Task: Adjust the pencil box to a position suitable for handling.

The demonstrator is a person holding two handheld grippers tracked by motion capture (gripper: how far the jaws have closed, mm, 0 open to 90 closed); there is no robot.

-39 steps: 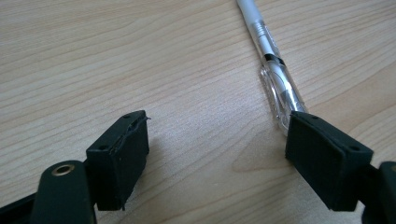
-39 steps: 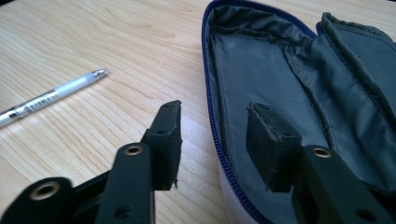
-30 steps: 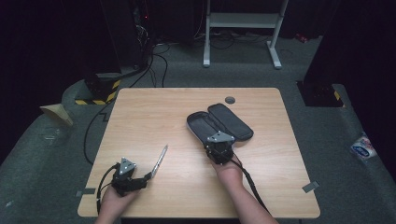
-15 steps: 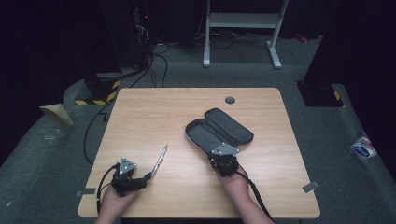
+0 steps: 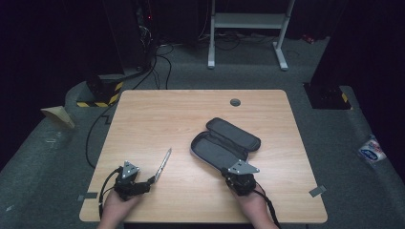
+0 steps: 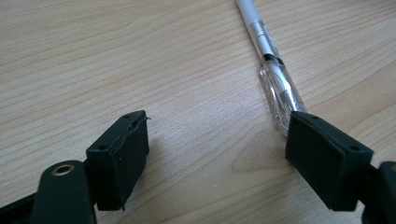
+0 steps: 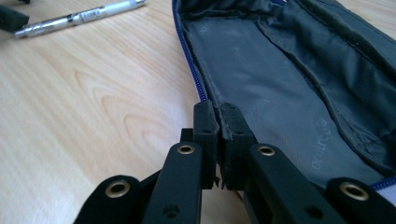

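Resting on: a light wooden desk [image 5: 157,114] with a round grommet hole [image 5: 235,102] near its far edge.
Pencil case: a dark zip pencil case [image 5: 224,143] lies opened flat right of the desk's middle, both halves showing, its blue zip edge [image 7: 194,74] running along the near-left rim.
Right gripper: the right gripper [image 5: 234,174] sits at the near end of the pencil case, held by the person's right hand at the near edge of the desk. In the right gripper view its jaws are pressed together on the rim of the pencil case [image 7: 280,70], pinching the fabric edge beside the zip.
Left gripper: the left gripper [image 5: 145,180] rests low over the desk at the near left, its jaws spread wide with bare wood between them.
Pen: a silver-and-clear pen [image 5: 163,165] lies on the desk just beyond the left gripper, pointing far and slightly right. In the left gripper view its clear end [image 6: 280,93] lies against the right-hand jaw's tip, outside the gap, not gripped.
Pen to case: the pen lies well left of the pencil case, apart from it.
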